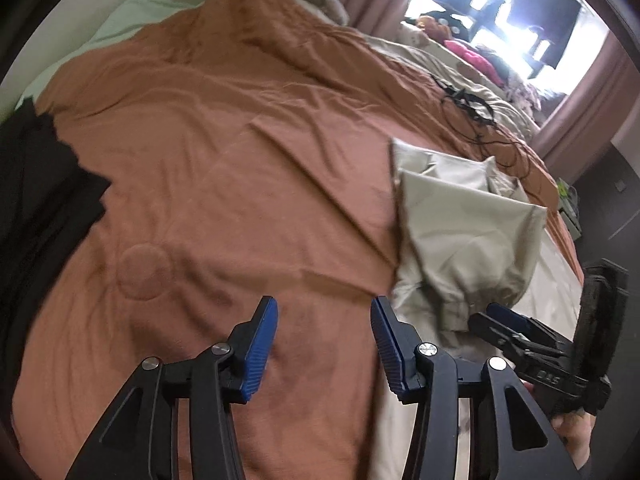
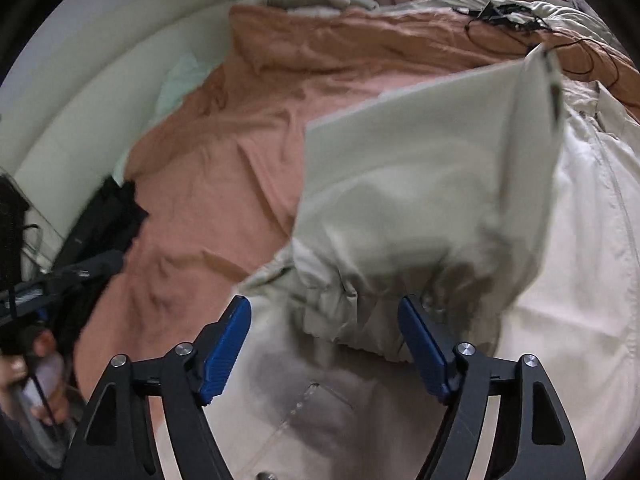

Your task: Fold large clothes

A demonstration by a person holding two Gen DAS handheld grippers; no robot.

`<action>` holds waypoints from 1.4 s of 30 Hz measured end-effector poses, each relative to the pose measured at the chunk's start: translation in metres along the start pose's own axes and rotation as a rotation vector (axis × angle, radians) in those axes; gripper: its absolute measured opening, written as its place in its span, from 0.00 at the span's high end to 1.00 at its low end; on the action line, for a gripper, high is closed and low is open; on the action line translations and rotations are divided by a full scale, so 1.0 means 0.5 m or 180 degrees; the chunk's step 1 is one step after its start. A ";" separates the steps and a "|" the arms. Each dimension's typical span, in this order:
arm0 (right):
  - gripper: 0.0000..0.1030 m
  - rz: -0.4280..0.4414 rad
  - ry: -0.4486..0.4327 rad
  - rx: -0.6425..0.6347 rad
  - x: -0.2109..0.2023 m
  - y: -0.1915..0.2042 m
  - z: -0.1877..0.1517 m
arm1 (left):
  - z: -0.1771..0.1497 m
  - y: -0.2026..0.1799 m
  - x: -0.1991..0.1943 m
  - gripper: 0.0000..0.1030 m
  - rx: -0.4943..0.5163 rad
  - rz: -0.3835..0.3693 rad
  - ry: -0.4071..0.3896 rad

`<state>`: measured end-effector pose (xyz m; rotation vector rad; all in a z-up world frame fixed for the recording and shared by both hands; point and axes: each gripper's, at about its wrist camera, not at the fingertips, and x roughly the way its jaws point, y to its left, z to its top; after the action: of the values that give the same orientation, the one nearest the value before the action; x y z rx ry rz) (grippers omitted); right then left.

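- The beige jacket (image 2: 420,184) lies on the right side of the bed, partly on the orange bedspread (image 1: 224,168), with its body spread flat under the right gripper.
- One sleeve (image 1: 472,236) is lifted and folded over the body; its gathered elastic cuff (image 2: 360,312) hangs in the air between the right gripper's two fingers.
- The right gripper (image 2: 324,344) has its jaws spread wide; the cuff sits in the gap, and neither blue pad visibly presses on it.
- From the left wrist view, the right gripper's blue tips (image 1: 508,316) sit right at the cuff's edge; whether they touch the cloth cannot be told from there.
- The left gripper (image 1: 324,344) is also spread wide and holds nothing; it hovers over the bedspread, just beside the jacket's left edge.
- A dark garment (image 1: 44,200) lies bunched at the left edge of the bed, well apart from the jacket.
- A tangle of black cable (image 1: 472,108) rests on the bedspread beyond the jacket.
- More bedding and a pink cloth (image 1: 472,56) lie far back near the bright window (image 1: 504,4), framed by mauve curtains (image 1: 592,96).
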<state>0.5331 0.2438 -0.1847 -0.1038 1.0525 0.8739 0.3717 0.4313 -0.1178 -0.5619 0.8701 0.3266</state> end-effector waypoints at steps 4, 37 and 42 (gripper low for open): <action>0.24 -0.0246 0.0150 -0.0106 0.042 0.000 -0.007 | -0.008 0.026 0.013 0.51 -0.0077 0.0024 0.0051; 0.84 -0.0011 -0.1286 0.1690 -0.411 -0.386 -0.010 | -0.014 -0.201 0.165 0.51 0.0487 0.0069 0.0414; 0.37 -0.0424 -0.1258 0.2140 -0.436 -0.476 -0.046 | -0.014 -0.212 0.183 0.51 0.0556 0.0145 0.0429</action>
<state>0.6324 -0.0524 -0.1000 0.5379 0.9026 0.3630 0.4746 0.3455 -0.1590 -0.4058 1.0319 0.2529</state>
